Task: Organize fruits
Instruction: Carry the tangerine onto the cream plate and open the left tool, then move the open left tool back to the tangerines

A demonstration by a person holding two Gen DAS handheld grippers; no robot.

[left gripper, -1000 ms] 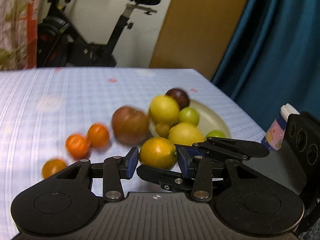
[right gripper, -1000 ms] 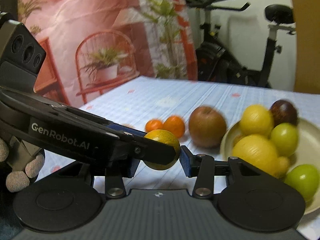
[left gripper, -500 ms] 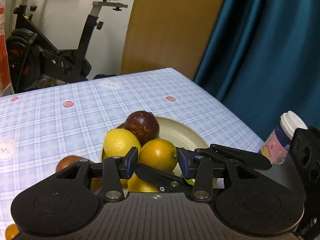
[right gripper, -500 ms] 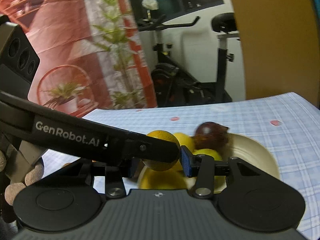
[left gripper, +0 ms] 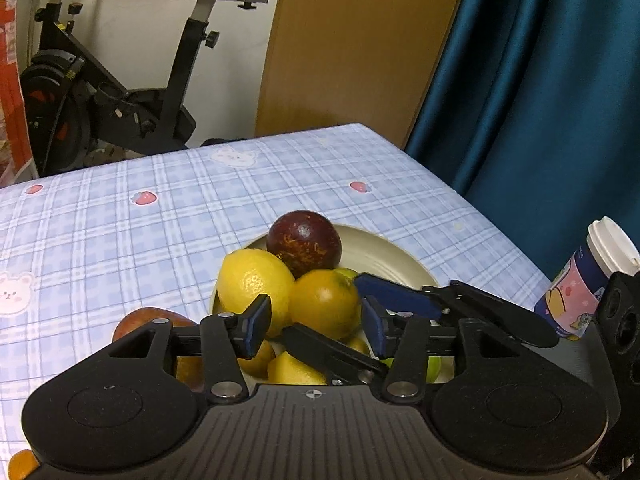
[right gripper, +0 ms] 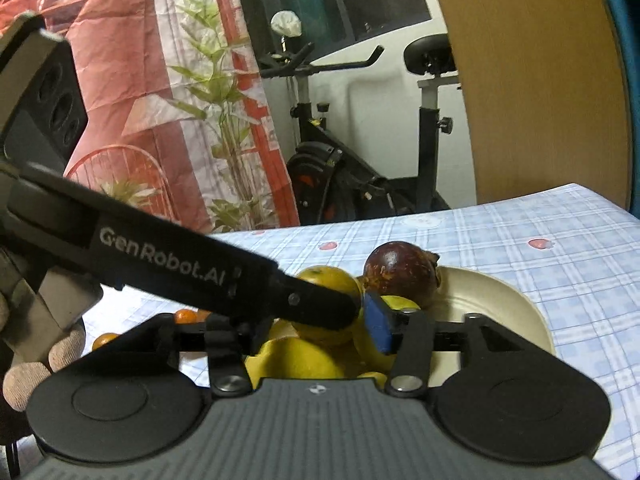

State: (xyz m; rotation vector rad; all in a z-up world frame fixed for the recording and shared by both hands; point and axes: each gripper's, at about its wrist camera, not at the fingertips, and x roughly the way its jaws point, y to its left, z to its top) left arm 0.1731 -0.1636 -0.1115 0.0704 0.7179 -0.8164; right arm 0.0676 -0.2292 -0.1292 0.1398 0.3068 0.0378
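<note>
Left wrist view shows my left gripper (left gripper: 316, 318) and right gripper (right gripper: 316, 320) both opening around the orange (left gripper: 324, 304), which sits centred between their pads atop the fruit heaped on the plate (left gripper: 396, 256).

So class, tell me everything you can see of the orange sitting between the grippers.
The orange is round, with a dull orange peel tinged green at the top. It sits on the pile of fruit in the cream plate, against a lemon and below a dark purple fruit. Both grippers' jaws are opening around it, their pads off the peel.
</note>
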